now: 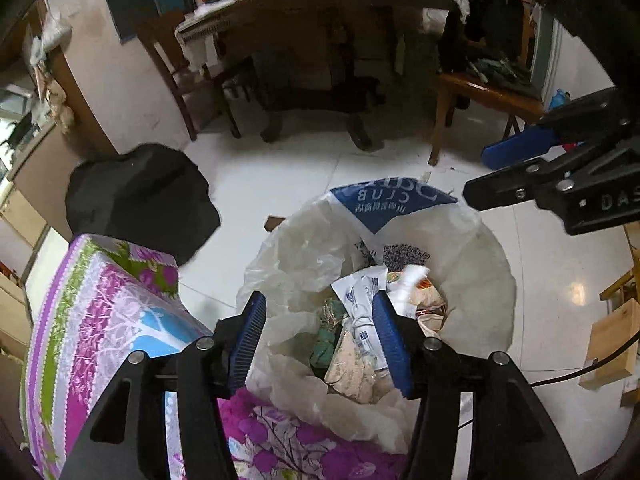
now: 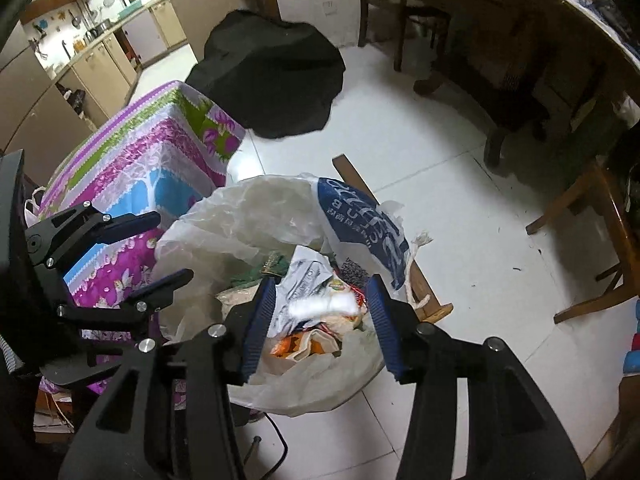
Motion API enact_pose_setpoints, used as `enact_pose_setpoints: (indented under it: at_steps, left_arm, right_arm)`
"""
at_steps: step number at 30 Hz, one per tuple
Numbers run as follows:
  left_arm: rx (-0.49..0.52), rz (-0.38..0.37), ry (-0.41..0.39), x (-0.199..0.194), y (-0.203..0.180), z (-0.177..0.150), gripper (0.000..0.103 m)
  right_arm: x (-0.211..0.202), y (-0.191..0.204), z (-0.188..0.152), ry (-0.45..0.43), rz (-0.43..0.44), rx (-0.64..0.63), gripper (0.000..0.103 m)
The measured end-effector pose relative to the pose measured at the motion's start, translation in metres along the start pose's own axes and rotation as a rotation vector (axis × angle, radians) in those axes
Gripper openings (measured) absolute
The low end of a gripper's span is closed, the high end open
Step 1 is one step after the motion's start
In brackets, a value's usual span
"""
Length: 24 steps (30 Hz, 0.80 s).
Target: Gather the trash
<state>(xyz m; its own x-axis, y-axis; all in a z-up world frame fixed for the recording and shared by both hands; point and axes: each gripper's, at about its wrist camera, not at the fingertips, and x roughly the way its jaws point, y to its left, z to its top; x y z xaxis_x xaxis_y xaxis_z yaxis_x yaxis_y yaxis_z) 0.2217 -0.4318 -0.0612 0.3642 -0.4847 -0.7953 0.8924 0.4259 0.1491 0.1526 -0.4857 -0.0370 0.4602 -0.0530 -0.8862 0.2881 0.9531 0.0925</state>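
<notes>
Left gripper (image 1: 318, 340), seen from its own wrist camera: blue ribbed pads (image 1: 250, 344) standing apart, nothing clamped between them, poised directly above the open mouth of the trash bag (image 1: 476, 276). Below and between the pads: crumpled wrappers (image 1: 360, 300), a green scrap (image 1: 324, 348) and a pale torn paper piece (image 1: 352, 372), all lying inside the bag. Far rim of the bag, ahead of the fingertips: a blue printed panel with white lettering (folded over, text reversed). To the left of and beneath the left gripper: a floral cloth-covered box (image 1: 104, 312) in purple, green and blue, touching the bag's near edge. Ahead and to the left: a black cloth heap (image 1: 140, 196) on the white tiled floor (image 1: 280, 168). Farther ahead: a wooden table (image 1: 320, 12) with chairs.

Right gripper (image 2: 322, 316), seen from its own wrist camera: jaws likewise apart, gripping nothing. A blurred white piece (image 2: 324, 306) showing in the gap between the pads (touching them or not, impossible to say), over printed packaging (image 2: 304, 280) and orange wrappers (image 2: 304, 344) inside the same bag. Just right of the right gripper, under the bag: a wooden slat (image 2: 432, 304) on the floor. At the left of this view, the left gripper over the floral box.
</notes>
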Motion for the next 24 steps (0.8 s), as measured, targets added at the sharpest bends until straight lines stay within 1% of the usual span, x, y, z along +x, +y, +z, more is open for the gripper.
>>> enact_pose_setpoints:
  at_steps: [1, 2, 3, 4, 5, 6, 7, 8, 10, 11, 13, 14, 17, 18, 19, 20, 22, 24]
  left_arm:
    - [0.004, 0.01, -0.013, -0.006, -0.002, -0.002, 0.057]
    - [0.006, 0.024, -0.03, -0.013, -0.005, -0.005, 0.057]
    - [0.003, 0.038, -0.056, -0.023, -0.007, -0.011, 0.059]
    - [0.0, 0.044, -0.076, -0.032, -0.01, -0.015, 0.06]
    - [-0.003, 0.051, -0.102, -0.042, -0.012, -0.021, 0.062]
    - [-0.007, 0.062, -0.127, -0.051, -0.014, -0.028, 0.068]
    - [-0.016, 0.07, -0.164, -0.066, -0.018, -0.038, 0.075]
    - [-0.024, 0.068, -0.197, -0.078, -0.02, -0.048, 0.077]
    - [-0.041, 0.073, -0.254, -0.104, -0.026, -0.068, 0.085]
    - [-0.044, 0.072, -0.278, -0.115, -0.029, -0.078, 0.087]
    - [-0.052, 0.083, -0.331, -0.141, -0.036, -0.101, 0.098]
    - [-0.06, 0.096, -0.363, -0.155, -0.039, -0.113, 0.098]
    - [-0.075, 0.1, -0.402, -0.186, -0.05, -0.14, 0.098]
    - [-0.086, 0.117, -0.405, -0.194, -0.053, -0.147, 0.098]
    - [-0.102, 0.149, -0.398, -0.201, -0.057, -0.156, 0.098]
    - [-0.116, 0.163, -0.388, -0.208, -0.061, -0.165, 0.098]
    - [-0.132, 0.162, -0.403, -0.22, -0.067, -0.178, 0.098]
    - [-0.172, 0.185, -0.438, -0.232, -0.07, -0.192, 0.098]
  right_arm:
    - [-0.005, 0.002, -0.005, -0.028, -0.009, -0.003, 0.048]
    - [-0.01, 0.006, -0.011, -0.063, -0.026, -0.009, 0.053]
    - [-0.019, 0.011, -0.019, -0.109, -0.046, -0.02, 0.061]
    - [-0.025, 0.015, -0.026, -0.14, -0.051, -0.025, 0.065]
    - [-0.036, 0.021, -0.038, -0.188, -0.064, -0.027, 0.072]
    - [-0.043, 0.025, -0.046, -0.22, -0.082, -0.027, 0.077]
    - [-0.053, 0.03, -0.056, -0.259, -0.097, -0.03, 0.08]
    - [-0.063, 0.035, -0.066, -0.301, -0.107, -0.035, 0.085]
    - [-0.087, 0.048, -0.092, -0.398, -0.137, -0.041, 0.095]
    - [-0.101, 0.056, -0.108, -0.453, -0.152, -0.042, 0.097]
    - [-0.119, 0.067, -0.132, -0.523, -0.15, -0.042, 0.097]
    - [-0.128, 0.073, -0.145, -0.556, -0.143, -0.035, 0.097]
    - [-0.143, 0.088, -0.176, -0.629, -0.146, 0.006, 0.097]
    - [-0.146, 0.092, -0.184, -0.652, -0.15, 0.013, 0.097]
    - [-0.15, 0.096, -0.192, -0.677, -0.159, 0.018, 0.097]
    - [-0.154, 0.101, -0.203, -0.701, -0.174, 0.031, 0.097]
    - [-0.159, 0.105, -0.214, -0.704, -0.172, 0.045, 0.097]
    - [-0.162, 0.109, -0.226, -0.706, -0.172, 0.066, 0.098]
